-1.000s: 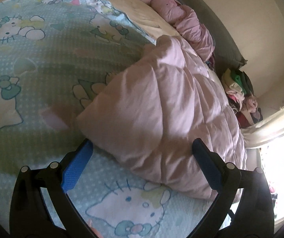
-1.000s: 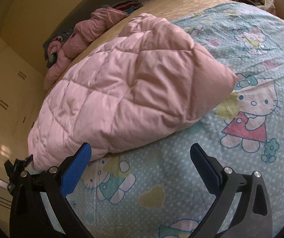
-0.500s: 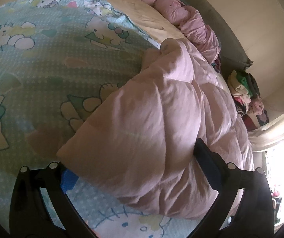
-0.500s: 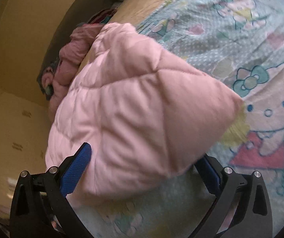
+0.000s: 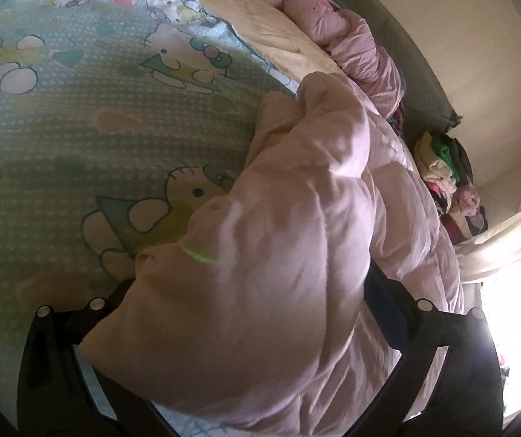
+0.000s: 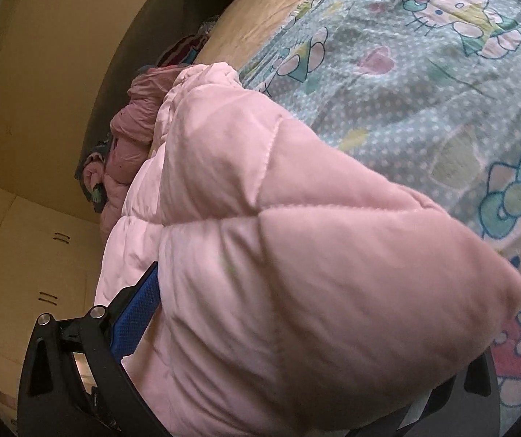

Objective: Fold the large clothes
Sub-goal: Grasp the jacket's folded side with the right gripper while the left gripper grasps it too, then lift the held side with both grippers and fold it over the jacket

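A pink quilted comforter [image 5: 297, 236] lies folded on a bed with a Hello Kitty sheet [image 5: 78, 127]. My left gripper [image 5: 253, 320] stands wide open with a corner of the comforter pushed deep between its jaws, hiding the left blue pad. In the right wrist view the same comforter [image 6: 278, 255] fills the frame. My right gripper [image 6: 297, 327] is also open around another corner; its left blue pad [image 6: 136, 313] touches the quilt's side, and the right finger is mostly hidden.
A darker pink bundled cover [image 5: 351, 36] lies along the bed's far edge by the grey headboard [image 5: 424, 83]. A pile of mixed clothes [image 5: 449, 174] sits beyond the bed. Cream cupboards [image 6: 24, 255] stand left in the right wrist view. A bright window [image 5: 515, 327] is at right.
Both grippers have moved forward onto the comforter. Its corners were in front of the open jaws a second ago and now sit between them. The jaws have stayed open.
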Demonstrator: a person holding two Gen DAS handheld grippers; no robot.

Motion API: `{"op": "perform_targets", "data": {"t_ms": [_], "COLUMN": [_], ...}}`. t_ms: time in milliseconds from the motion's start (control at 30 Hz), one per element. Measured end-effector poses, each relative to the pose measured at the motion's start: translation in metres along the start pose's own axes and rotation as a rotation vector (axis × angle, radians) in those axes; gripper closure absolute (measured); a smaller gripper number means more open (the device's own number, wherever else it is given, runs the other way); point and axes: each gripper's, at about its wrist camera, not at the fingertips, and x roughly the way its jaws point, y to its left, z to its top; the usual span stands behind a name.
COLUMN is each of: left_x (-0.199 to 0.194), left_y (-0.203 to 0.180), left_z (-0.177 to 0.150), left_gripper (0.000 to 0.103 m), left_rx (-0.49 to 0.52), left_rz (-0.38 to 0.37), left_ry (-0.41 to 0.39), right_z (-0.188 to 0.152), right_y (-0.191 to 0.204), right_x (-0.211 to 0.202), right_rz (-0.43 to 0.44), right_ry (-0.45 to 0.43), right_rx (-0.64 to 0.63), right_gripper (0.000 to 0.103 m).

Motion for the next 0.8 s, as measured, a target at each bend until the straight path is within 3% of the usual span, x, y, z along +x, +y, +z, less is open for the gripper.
{"op": "perform_targets", "data": {"t_ms": [67,233,300,400,633,800], "left_x": [0.004,0.005,0.004,0.000,-0.021,-0.036], "left_y": [-0.001,-0.005,-0.006,-0.009,-0.028,-0.041], "left_z": [0.002,0.001,0.000,-0.001,-0.004,-0.006], "left_gripper": [0.008,0.008,0.009,0.019,0.053,0.062], "left_rx": [-0.013,-0.005,0.006,0.031,0.135,0.194], "left_rz": [-0.002,0.000,0.000,-0.013,-0.017,-0.019], "left_ry": [-0.006,-0.033,-0.041,-0.055,-0.099,-0.120], "right_z": [-0.002,-0.003,-0.004,-0.007,-0.016,-0.022], "right_y": [0.003,0.017,0.020,0.028,0.059,0.077], "right_x": [0.001,0.008,0.009,0.008,0.004,0.004], "right_rz": [-0.012,-0.057,-0.063,-0.079,-0.170,-0.204], "right_ry": [-0.010,-0.022,-0.027,-0.036,-0.053,-0.074], "right_rx": [-0.017,-0.094,-0.127,-0.202,-0.419,-0.508], "right_gripper": [0.005,0.021,0.032,0.041,0.057,0.064]}}
